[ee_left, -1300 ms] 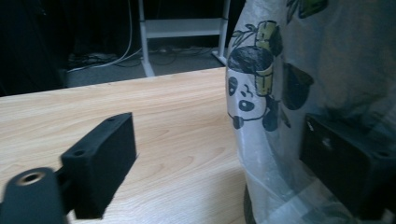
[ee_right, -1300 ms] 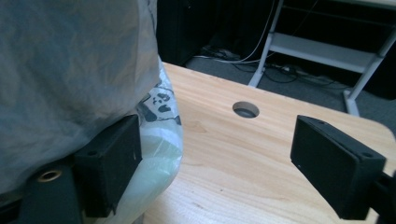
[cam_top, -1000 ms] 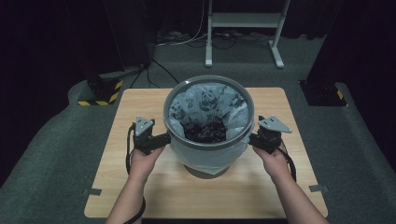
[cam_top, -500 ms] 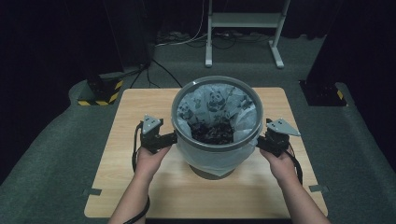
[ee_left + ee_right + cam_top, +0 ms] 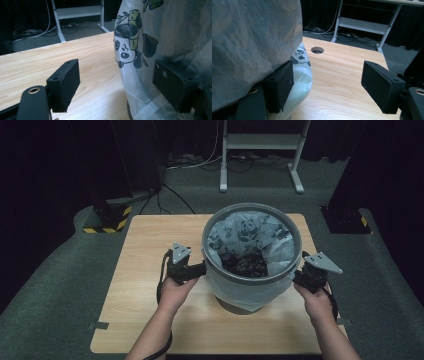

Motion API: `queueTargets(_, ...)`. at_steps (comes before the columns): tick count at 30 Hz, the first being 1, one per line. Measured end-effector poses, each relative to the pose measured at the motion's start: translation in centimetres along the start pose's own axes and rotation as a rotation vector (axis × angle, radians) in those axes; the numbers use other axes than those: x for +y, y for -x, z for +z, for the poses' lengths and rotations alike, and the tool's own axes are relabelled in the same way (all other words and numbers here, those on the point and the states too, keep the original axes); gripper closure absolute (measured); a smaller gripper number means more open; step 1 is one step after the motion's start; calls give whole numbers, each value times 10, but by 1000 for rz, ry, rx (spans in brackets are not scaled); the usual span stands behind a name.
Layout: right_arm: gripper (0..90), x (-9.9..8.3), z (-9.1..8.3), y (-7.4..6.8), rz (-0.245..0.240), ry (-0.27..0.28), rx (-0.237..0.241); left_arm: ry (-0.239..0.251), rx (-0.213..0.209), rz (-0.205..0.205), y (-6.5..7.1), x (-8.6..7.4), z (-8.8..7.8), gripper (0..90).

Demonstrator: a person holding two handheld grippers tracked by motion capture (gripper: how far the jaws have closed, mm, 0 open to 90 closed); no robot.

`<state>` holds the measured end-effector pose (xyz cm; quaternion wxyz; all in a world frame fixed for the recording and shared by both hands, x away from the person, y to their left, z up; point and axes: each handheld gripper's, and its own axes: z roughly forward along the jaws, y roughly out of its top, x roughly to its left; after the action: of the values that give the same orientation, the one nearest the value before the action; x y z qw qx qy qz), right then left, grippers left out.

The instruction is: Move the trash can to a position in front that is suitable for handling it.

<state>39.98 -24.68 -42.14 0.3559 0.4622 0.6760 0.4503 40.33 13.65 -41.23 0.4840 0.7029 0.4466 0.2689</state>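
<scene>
A grey bin (image 5: 248, 209) lined with a panda-print plastic bag (image 5: 250, 292) stands right of centre on the wooden table (image 5: 150, 250), with dark rubbish (image 5: 245, 265) inside. My left gripper (image 5: 200, 269) meets the bin's left side and my right gripper (image 5: 299, 277) its right side, both under the rim. In the left gripper view the gripper (image 5: 117, 85) is open; its right jaw lies under the bag film (image 5: 160, 30) and its left jaw is free. The right gripper (image 5: 327, 82) is open too, its left jaw tucked beneath the bag (image 5: 254, 37) overhang.
A round cable hole (image 5: 317, 50) is in the tabletop beyond the bin. A white metal stand (image 5: 260, 142) with cables is on the floor behind the table. A black base with yellow stripes (image 5: 107, 222) sits off the far left corner.
The bin has shifted to the right across the table, and both hands with their grippers have moved right along with it.
</scene>
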Motion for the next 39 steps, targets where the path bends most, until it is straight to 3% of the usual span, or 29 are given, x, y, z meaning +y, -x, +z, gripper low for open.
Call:
queueTargets(6,248,-6,-5,13,20,2,-24,3,-1,-15,12,2,7,211)
queueTargets(14,253,-8,-4,19,42,9,-30,2,-12,-22,14,5,15,211)
queueTargets(22,297,-3,11,21,75,7,-48,7,-16,-74,3,9,31,208)
queueTargets(25,277,-3,14,21,68,3,-49,-6,-20,-72,0,6,32,181)
queueTargets(30,209,-7,9,22,56,-15,-47,-19,-22,-68,-5,-1,25,111)
queueTargets(36,183,-27,-11,24,80,-65,1,-39,-1,-82,-20,-10,-6,104)
queueTargets(39,180,-36,-17,23,69,-102,17,-102,12,-20,-23,-21,-19,104)
